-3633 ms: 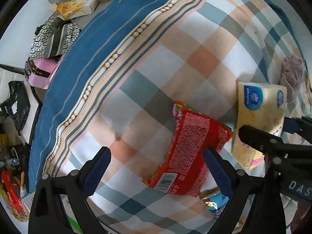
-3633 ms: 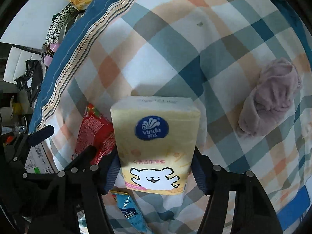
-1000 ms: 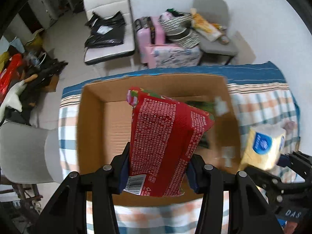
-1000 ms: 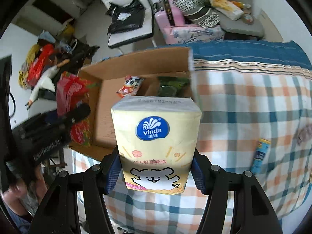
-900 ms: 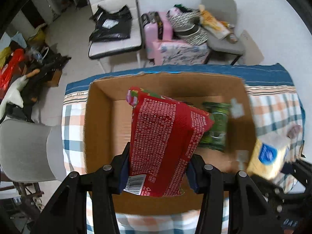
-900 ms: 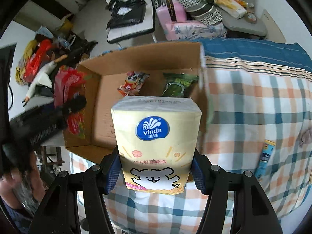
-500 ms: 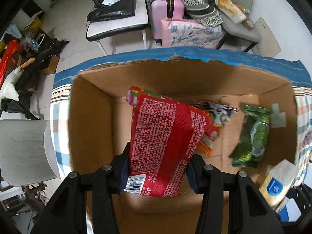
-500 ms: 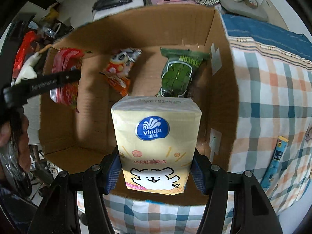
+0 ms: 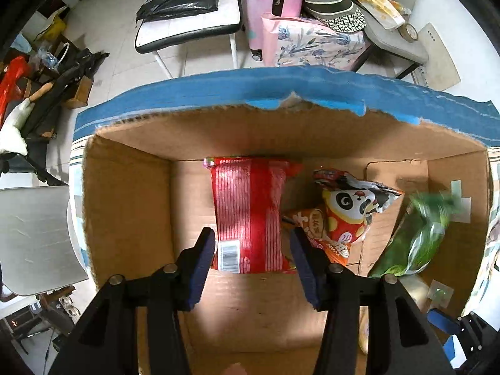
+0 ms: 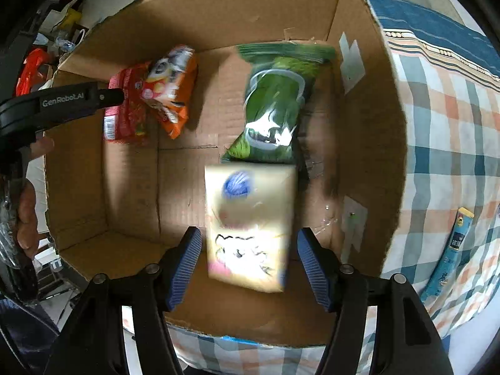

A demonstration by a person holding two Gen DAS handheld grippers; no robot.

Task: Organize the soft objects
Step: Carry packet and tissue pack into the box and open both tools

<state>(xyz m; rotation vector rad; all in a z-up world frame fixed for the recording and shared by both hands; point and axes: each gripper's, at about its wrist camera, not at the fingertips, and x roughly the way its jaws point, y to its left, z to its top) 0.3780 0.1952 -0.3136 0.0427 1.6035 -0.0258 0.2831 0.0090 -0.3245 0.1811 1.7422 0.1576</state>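
Note:
Both grippers hang over an open cardboard box [image 9: 125, 206] [image 10: 368, 143] on the checked bed. My left gripper [image 9: 252, 250] is open; the red snack bag [image 9: 247, 212] lies free on the box floor between and beyond its blue pads, and shows in the right wrist view [image 10: 125, 115]. My right gripper [image 10: 247, 259] is open; the yellow tissue pack [image 10: 250, 225] is blurred, dropping free between its fingers. An orange panda snack bag [image 9: 340, 218] [image 10: 172, 90] and a green bag [image 9: 418, 234] [image 10: 278, 106] lie in the box.
A blue stick packet [image 10: 450, 250] lies on the checked bedspread [image 10: 453, 125] right of the box. Beyond the bed stand a white chair [image 9: 187, 28], a pink suitcase [image 9: 268, 3] and a grey chair [image 9: 390, 25] with bags. Clutter covers the floor at left.
Both grippers have opened over the box. The red snack bag has dropped to the box floor, and the tissue pack is falling out of the right gripper.

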